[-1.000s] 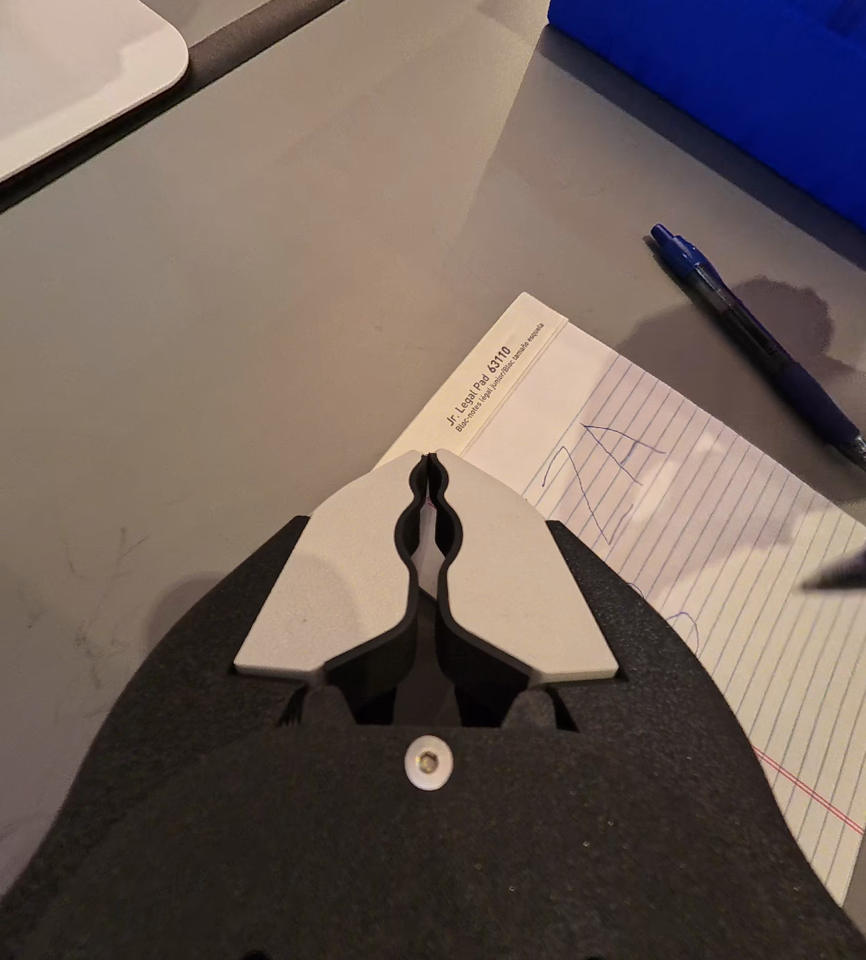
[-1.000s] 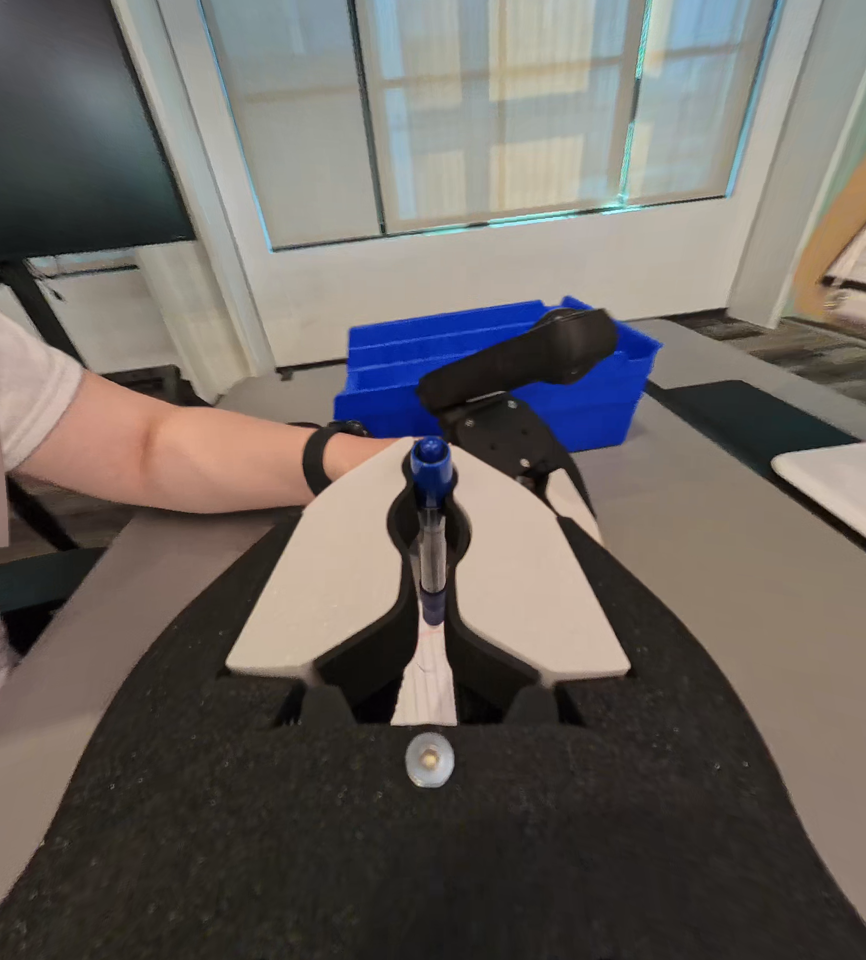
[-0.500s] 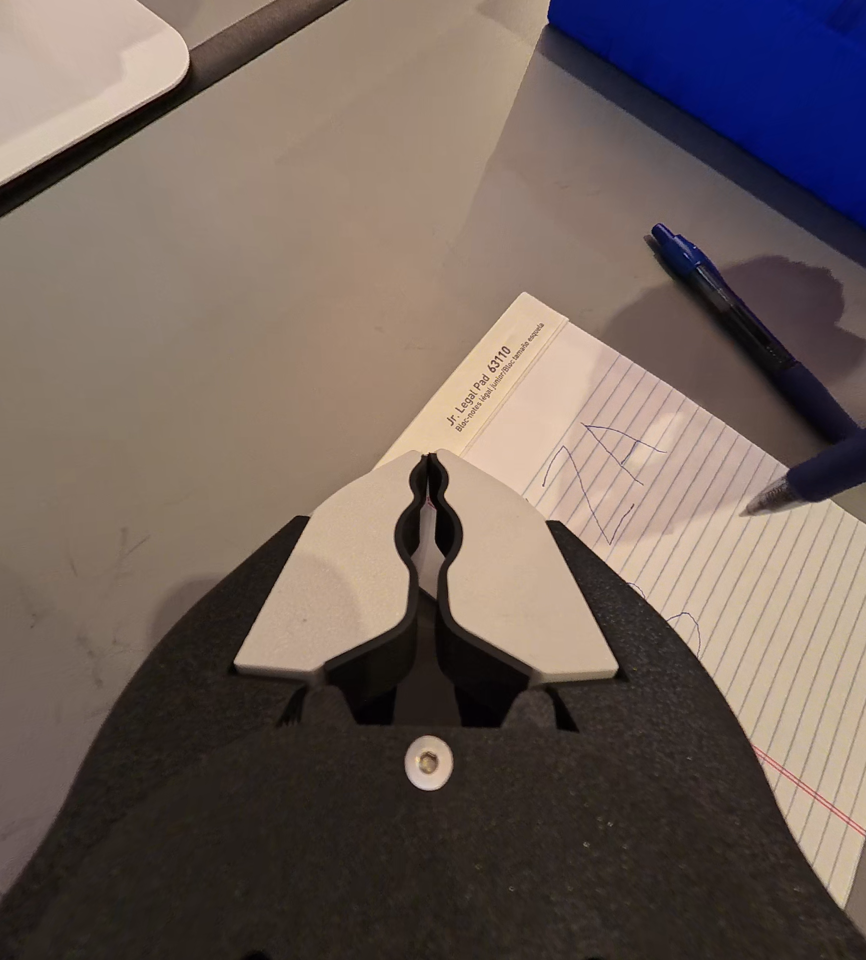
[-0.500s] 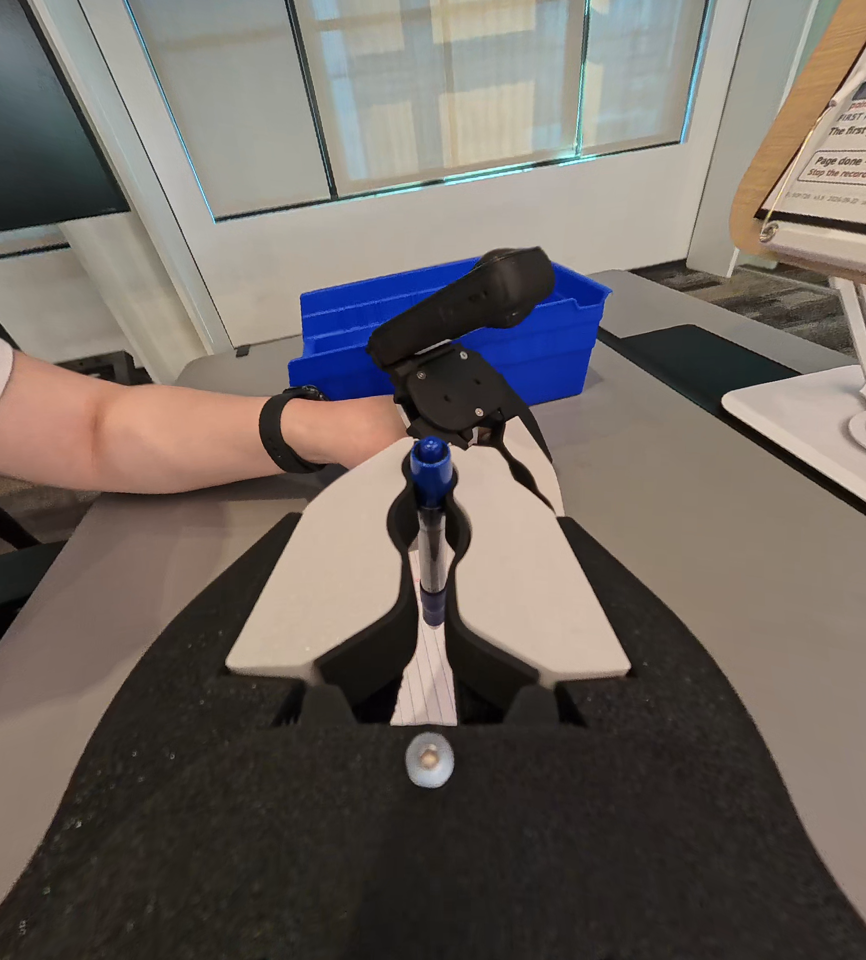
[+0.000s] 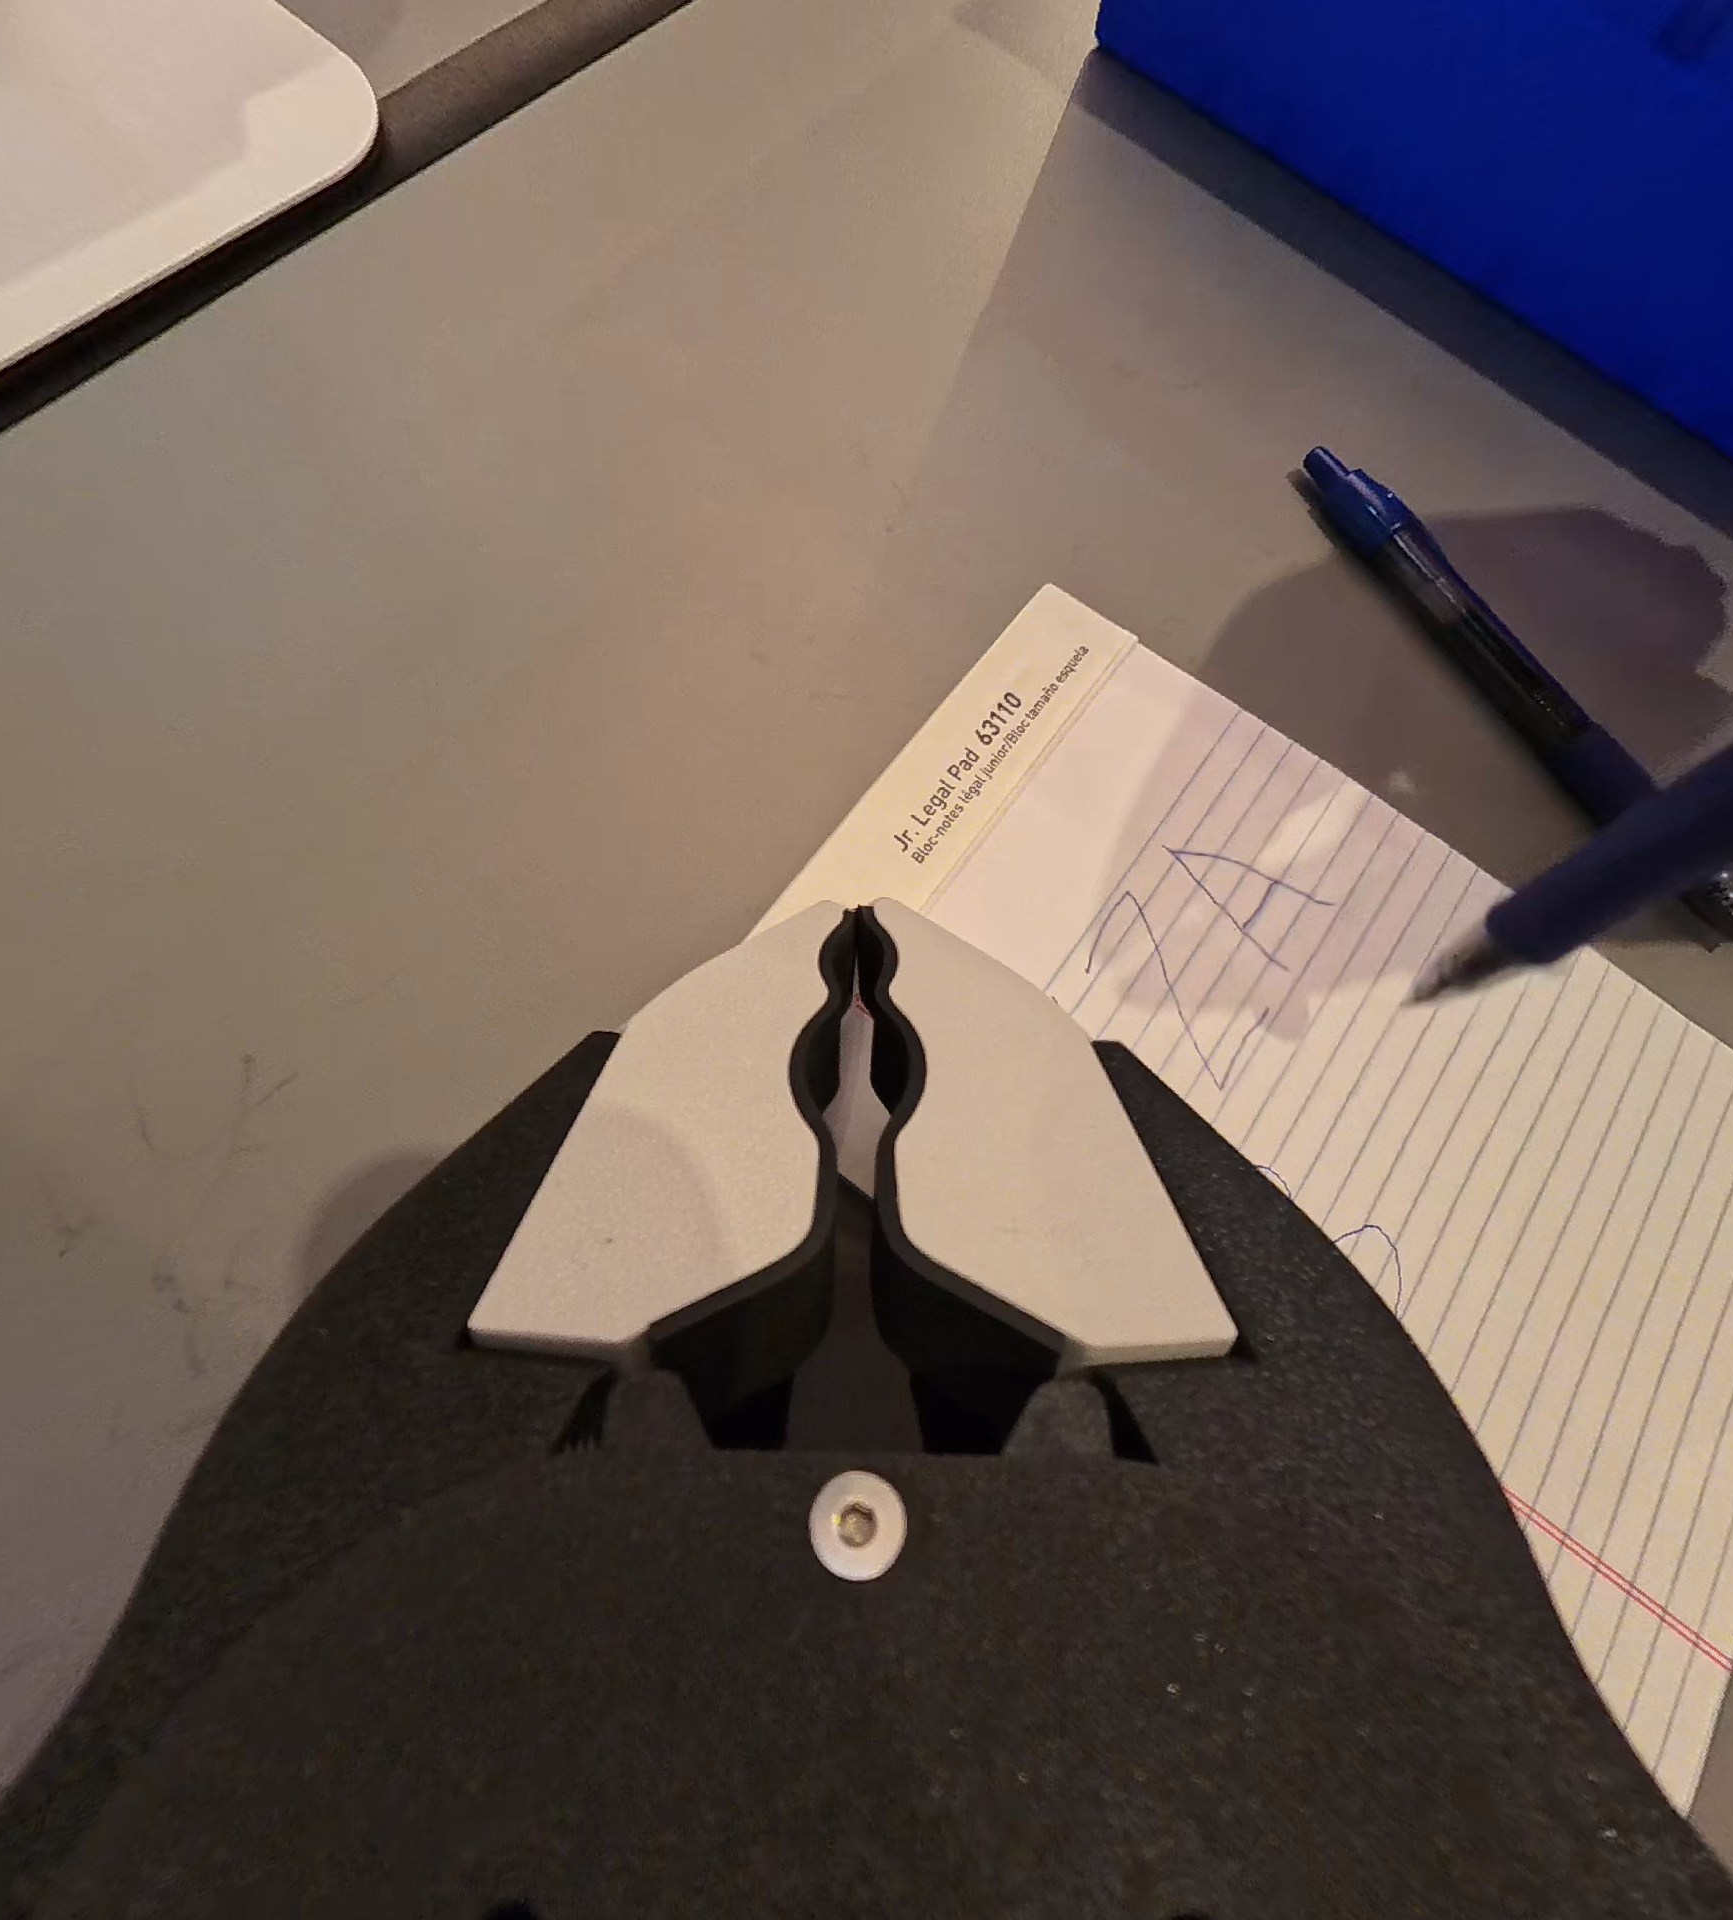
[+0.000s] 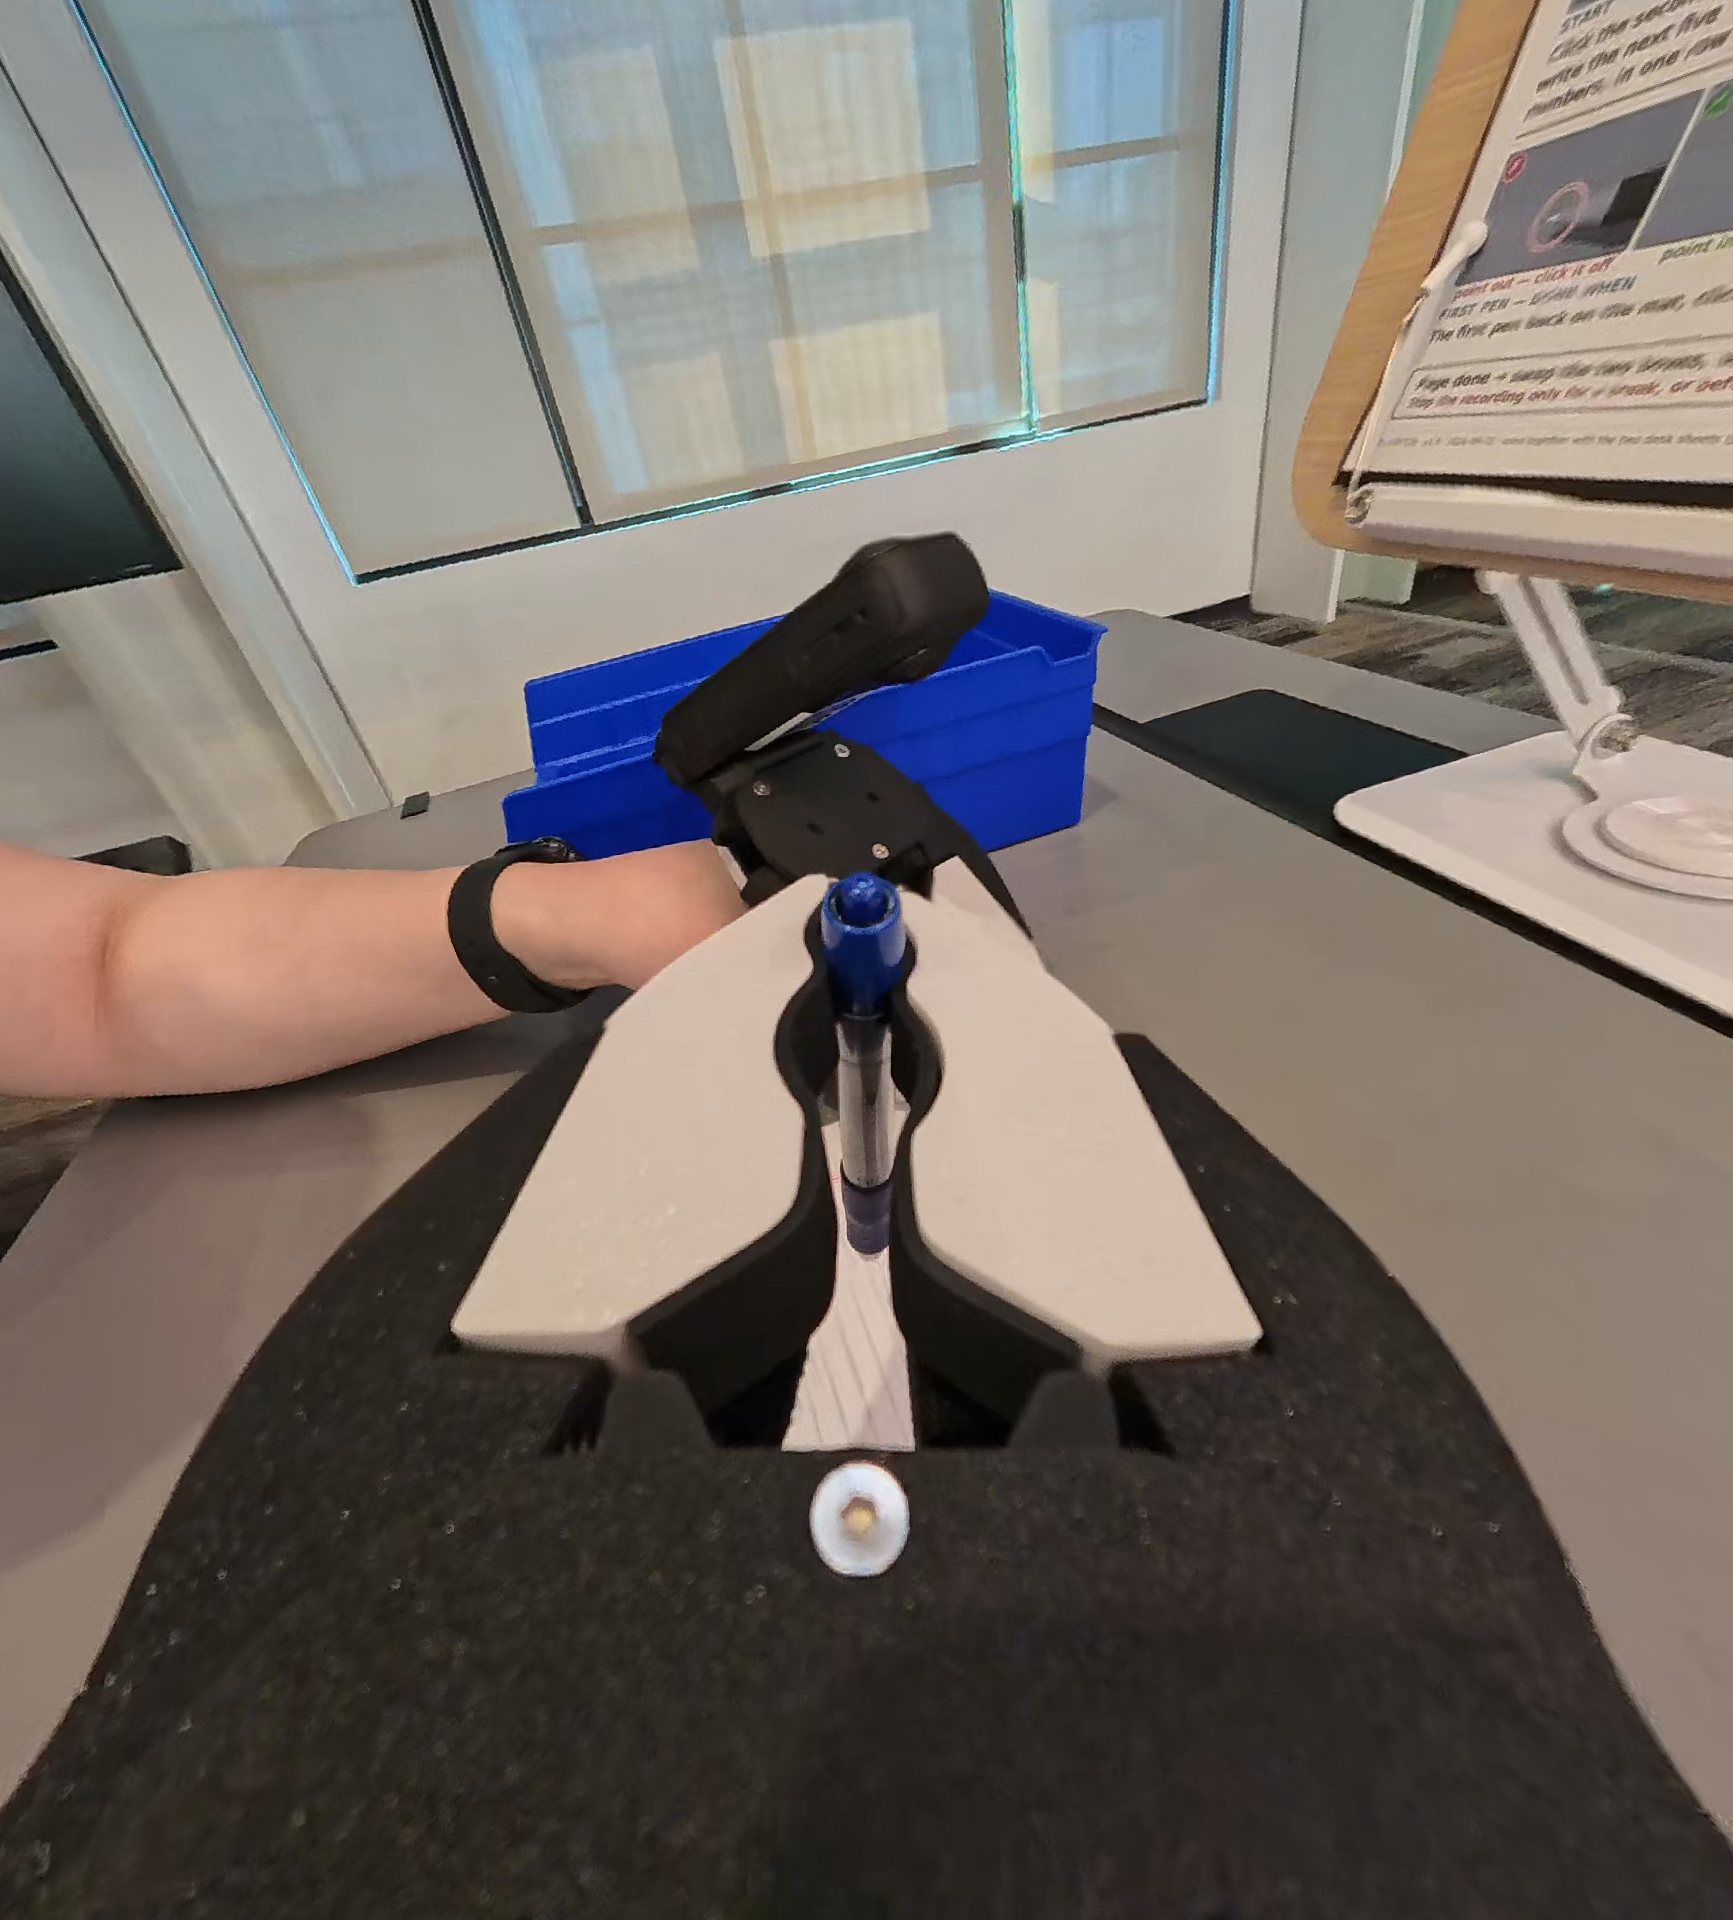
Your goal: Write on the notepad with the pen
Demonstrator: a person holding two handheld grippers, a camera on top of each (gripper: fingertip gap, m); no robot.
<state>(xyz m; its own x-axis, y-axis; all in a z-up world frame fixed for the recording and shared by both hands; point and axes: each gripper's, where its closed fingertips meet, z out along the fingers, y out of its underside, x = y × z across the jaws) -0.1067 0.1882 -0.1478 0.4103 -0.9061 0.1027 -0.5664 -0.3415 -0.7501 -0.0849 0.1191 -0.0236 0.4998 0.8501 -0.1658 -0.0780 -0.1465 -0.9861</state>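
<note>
- Left wrist view: the left gripper (image 5: 857, 914), grey plastic fingers (image 5: 696, 1143) on a black foam body, has its fingers drawn together with only a thin slit between them and nothing gripped. Its tips rest over the near-left corner of the white lined paper notepad (image 5: 1464, 1195), seemingly pinning it to the grey bench (image 5: 529, 520).
- At about 2 o'clock from the fingers, the dark blue retractable pen (image 5: 1672, 831) comes in from the right edge, tip slanting down to the page just right of some blue scrawl. Whether the tip touches the paper I cannot tell.
- A second blue pen with a clear barrel (image 5: 1464, 634) lies on the bench at 1 o'clock, just beyond the pad's far edge. A blue plastic bin (image 5: 1464, 208) sits at the top right; a white stand base (image 5: 114, 208) at 11 o'clock.
- Right wrist view: the right gripper (image 6: 862, 935) has its fingers closed narrow on the pen, whose blue clicker end sticks up at 12 o'clock between the tips while the barrel runs down the slot. A strip of lined paper shows below.
- Beyond, at 12 o'clock, sit the other gripper's black housing and the bin; a bare forearm with a black wristband (image 6: 488, 935) enters from 9 o'clock. A wooden document stand (image 6: 1568, 312) rises at 2 o'clock.
- Handling, as a judgement: the pen is light, stiff and smooth, so it could twist or slide under writing pressure; a hold on the barrel's middle suits it. The pad is thin and light, likely to skate unless held down at a corner.
</note>
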